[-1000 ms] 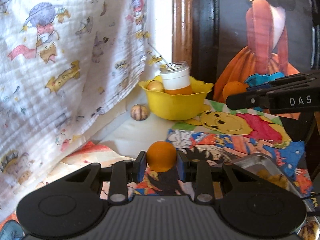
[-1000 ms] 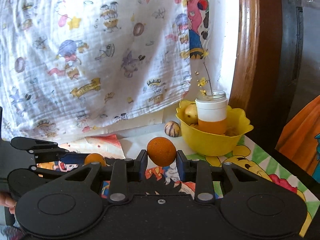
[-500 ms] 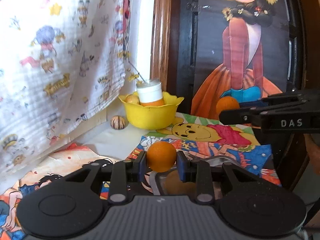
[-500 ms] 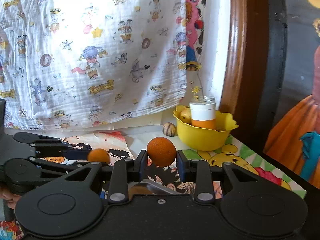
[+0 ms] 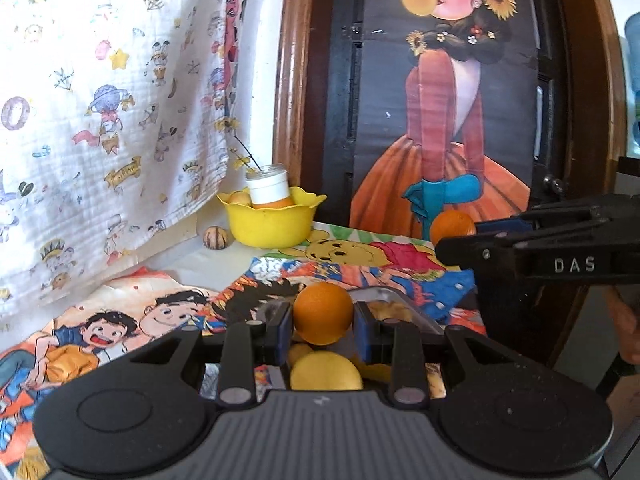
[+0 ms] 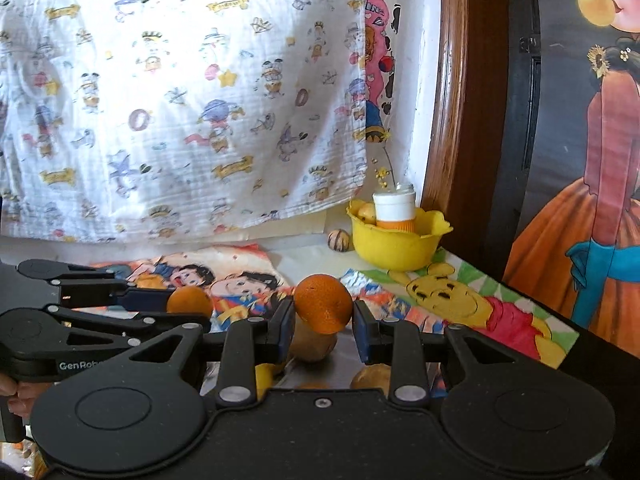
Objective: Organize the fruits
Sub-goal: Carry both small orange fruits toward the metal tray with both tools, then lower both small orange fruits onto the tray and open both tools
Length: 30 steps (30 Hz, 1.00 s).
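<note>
My left gripper (image 5: 323,322) is shut on an orange (image 5: 323,310), held between its blue pads. The right gripper (image 6: 323,320) is shut on a second orange (image 6: 323,307). Each gripper also shows from the side in the other's view, the orange (image 5: 452,226) at the right one's tip and the orange (image 6: 190,300) at the left one's. Both hang side by side over a metal tray (image 5: 386,294) on the cartoon-print table cover. The tray holds a yellow lemon-like fruit (image 5: 326,372) and brownish fruits (image 6: 314,344), partly hidden by the gripper bodies.
A yellow bowl (image 5: 272,228) with a white-and-orange jar (image 5: 268,190) and a pale fruit stands at the back by the wooden frame. A small striped fruit (image 5: 216,237) lies left of it. A printed cloth (image 6: 180,100) hangs behind; a poster (image 5: 448,120) is on the right.
Both grippers have drawn back from the yellow bowl, each keeping its orange. The bowl looks smaller and farther, and the metal tray with fruit has come into view beneath the fingers.
</note>
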### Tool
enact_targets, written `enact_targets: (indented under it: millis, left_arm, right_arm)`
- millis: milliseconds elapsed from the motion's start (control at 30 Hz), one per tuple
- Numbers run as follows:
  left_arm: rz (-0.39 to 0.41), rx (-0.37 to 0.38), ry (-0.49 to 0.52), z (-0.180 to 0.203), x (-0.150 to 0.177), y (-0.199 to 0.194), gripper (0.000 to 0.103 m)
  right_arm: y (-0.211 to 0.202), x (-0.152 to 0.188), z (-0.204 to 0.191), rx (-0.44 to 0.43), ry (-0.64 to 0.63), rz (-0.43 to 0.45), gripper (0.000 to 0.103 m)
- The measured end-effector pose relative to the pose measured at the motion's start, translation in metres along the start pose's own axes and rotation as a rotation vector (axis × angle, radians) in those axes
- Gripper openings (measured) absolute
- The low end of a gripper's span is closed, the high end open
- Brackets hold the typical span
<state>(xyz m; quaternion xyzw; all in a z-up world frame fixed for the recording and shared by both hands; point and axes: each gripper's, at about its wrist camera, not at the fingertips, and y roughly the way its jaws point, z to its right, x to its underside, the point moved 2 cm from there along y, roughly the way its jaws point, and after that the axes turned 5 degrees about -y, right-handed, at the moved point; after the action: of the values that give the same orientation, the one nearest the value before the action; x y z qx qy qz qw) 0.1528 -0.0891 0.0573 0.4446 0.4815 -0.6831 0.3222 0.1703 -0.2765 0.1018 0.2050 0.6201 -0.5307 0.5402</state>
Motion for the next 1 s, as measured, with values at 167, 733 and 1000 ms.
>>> enact_targets:
  millis: [167, 733, 1000]
  left_arm:
    - [-0.010, 0.011, 0.013, 0.013, 0.014, -0.017, 0.035]
    - [-0.115, 0.062, 0.023, 0.035, 0.054, -0.034, 0.035]
    - [-0.156, 0.075, 0.011, 0.035, 0.062, -0.029, 0.035]
  right_arm:
    - [-0.020, 0.024, -0.013, -0.008, 0.017, -0.018, 0.033]
    - [-0.040, 0.085, -0.035, 0.035, 0.058, -0.098, 0.033]
    - [-0.039, 0.098, -0.036, 0.024, 0.078, -0.120, 0.033]
